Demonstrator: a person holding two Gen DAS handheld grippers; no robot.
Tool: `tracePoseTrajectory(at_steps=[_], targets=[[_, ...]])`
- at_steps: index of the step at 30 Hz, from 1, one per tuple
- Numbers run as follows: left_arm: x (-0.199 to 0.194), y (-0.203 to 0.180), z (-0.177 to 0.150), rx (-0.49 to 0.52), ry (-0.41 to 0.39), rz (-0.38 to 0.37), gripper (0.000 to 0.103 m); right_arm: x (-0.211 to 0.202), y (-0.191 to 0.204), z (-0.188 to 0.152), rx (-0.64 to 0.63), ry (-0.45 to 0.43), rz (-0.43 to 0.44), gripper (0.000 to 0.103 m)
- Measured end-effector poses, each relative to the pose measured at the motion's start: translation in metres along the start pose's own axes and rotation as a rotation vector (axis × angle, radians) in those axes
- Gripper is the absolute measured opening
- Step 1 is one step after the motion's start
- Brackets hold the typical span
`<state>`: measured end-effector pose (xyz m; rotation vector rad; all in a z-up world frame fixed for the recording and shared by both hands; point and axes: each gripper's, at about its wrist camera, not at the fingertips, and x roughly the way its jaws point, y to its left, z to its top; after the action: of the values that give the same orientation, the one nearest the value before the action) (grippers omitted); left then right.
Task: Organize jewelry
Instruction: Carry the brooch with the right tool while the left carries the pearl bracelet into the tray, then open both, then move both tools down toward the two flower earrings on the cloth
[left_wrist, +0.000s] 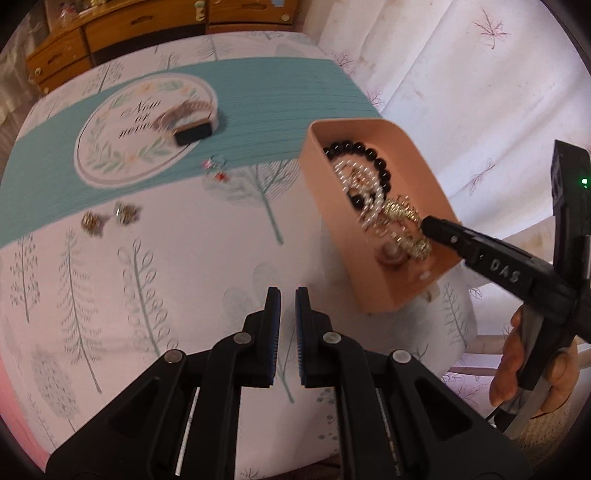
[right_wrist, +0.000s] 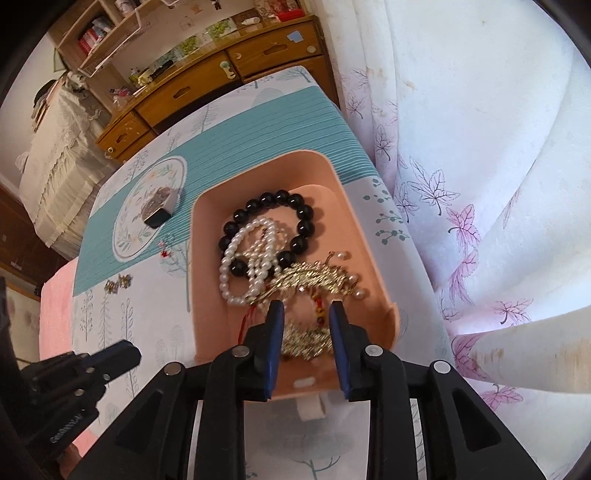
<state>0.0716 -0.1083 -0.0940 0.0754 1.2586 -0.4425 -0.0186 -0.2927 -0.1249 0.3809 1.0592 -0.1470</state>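
A pink jewelry box stands at the table's right edge. It holds a black bead bracelet, a pearl bracelet and gold pieces. My right gripper is open, its fingers inside the box over the gold pieces; it also shows in the left wrist view. My left gripper is nearly closed and empty, above the cloth left of the box. A pair of gold earrings, small red and pink pieces and a watch on a black stand lie on the table.
The table has a tree-print cloth with a teal mat. A white leaf-print curtain hangs close on the right. Wooden drawers stand beyond the table's far end.
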Motion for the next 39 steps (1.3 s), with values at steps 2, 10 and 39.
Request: tracePoseTrajectory(at_steps=[2,10,39], targets=[[0.000,0.009,-0.010,-0.017,-0.002,0.018,0.005,-0.005,0.006,-0.004,-0.019,-0.007,0.000,0.025],[-0.009,0.049,-0.031,-0.113,-0.027,0.069,0.005,-0.026,0.039,-0.012,-0.094,-0.036,0.021,0.025],[-0.021,0.155,-0.030,-0.275,-0.113,0.178,0.005,0.035,0.209,-0.041,-0.435,0.087,0.123,0.029]])
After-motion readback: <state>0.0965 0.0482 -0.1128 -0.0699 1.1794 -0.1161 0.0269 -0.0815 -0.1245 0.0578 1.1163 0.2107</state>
